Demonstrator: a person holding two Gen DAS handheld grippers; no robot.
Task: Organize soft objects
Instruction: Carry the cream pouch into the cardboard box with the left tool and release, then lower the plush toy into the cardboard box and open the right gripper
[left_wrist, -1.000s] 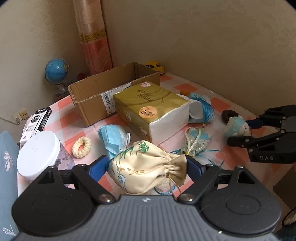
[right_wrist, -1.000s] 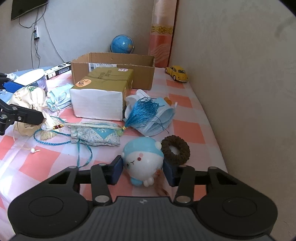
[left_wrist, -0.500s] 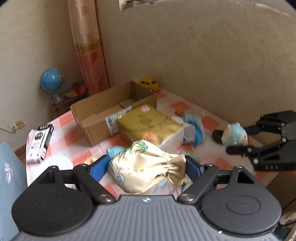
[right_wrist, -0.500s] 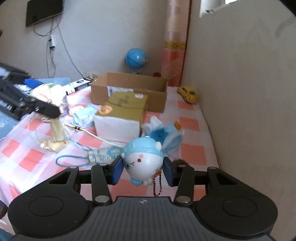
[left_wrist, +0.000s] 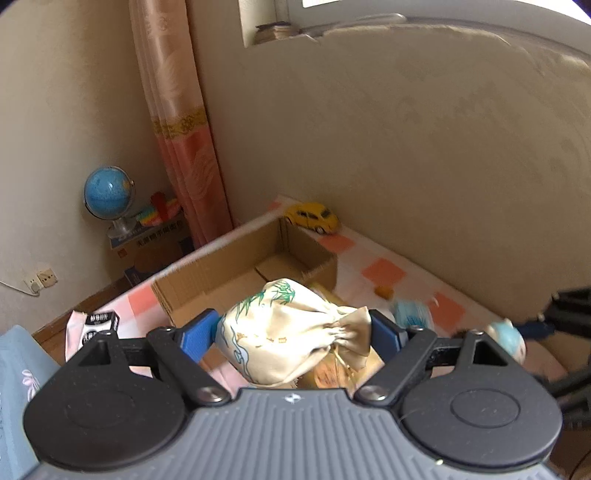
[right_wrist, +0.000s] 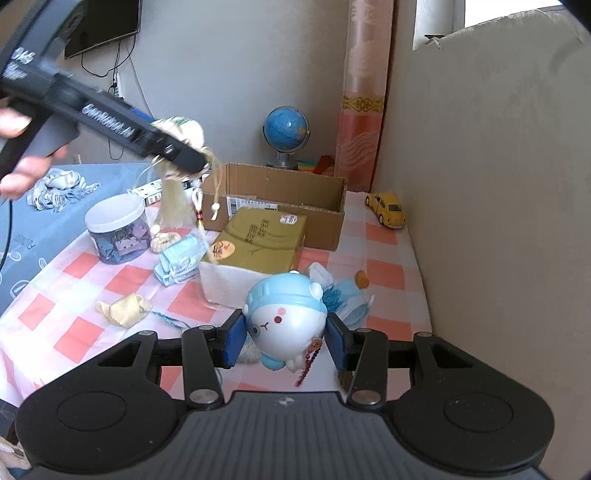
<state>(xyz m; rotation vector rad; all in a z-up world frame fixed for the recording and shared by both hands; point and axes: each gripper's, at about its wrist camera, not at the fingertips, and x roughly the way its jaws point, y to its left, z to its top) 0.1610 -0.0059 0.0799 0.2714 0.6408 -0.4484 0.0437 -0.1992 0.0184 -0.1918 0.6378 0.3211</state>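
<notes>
Both grippers are rising off the desk (right_wrist: 110, 280) since a second ago. Left gripper (left_wrist: 295, 334) fingers are clamping the silk pouch (left_wrist: 284, 332) above the cardboard box (left_wrist: 229, 269) — right gripper (right_wrist: 284, 336) fingers are clamping the blue plush toy (right_wrist: 286, 321).

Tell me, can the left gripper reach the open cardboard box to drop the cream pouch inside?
Probably yes. The left gripper holds the cream pouch in the air near the cardboard box, whose top is open, and nothing visible stands between them.
</notes>
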